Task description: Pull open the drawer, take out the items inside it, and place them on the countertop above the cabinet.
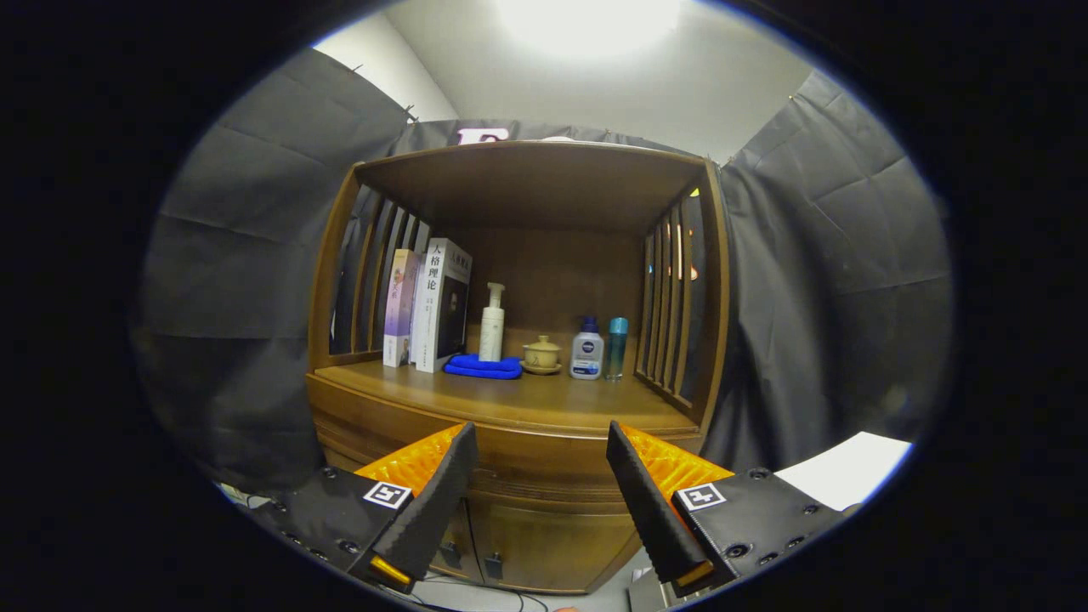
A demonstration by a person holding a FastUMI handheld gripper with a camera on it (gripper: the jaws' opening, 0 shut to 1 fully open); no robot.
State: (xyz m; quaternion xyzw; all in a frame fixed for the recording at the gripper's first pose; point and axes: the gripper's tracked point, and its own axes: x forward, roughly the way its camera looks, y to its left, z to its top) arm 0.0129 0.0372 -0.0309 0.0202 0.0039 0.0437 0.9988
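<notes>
The hand-held gripper (540, 442) has its two fingers spread wide, with nothing between them and touching nothing. Through the gap between the fingertips shows the front of the brown wooden cabinet (510, 489), just ahead of and below them. Its drawer band (535, 466) runs sideways across the cabinet front, long axis level, facing the gripper; it looks closed, and no handle can be made out. Below it are the lower cabinet doors (544, 540) with small dark knobs.

Beyond the fingers lies the wooden countertop (544, 399), set under a slatted wooden hutch (527, 178). Along its back stand several upright books (429, 302) at the left, then a folded blue cloth (483, 367) with a white pump bottle (492, 325) just behind it, a small tan lidded cup on a saucer (541, 354), a white bottle with a blue cap (587, 349) and a slim teal cylinder (617, 348) beside it.
</notes>
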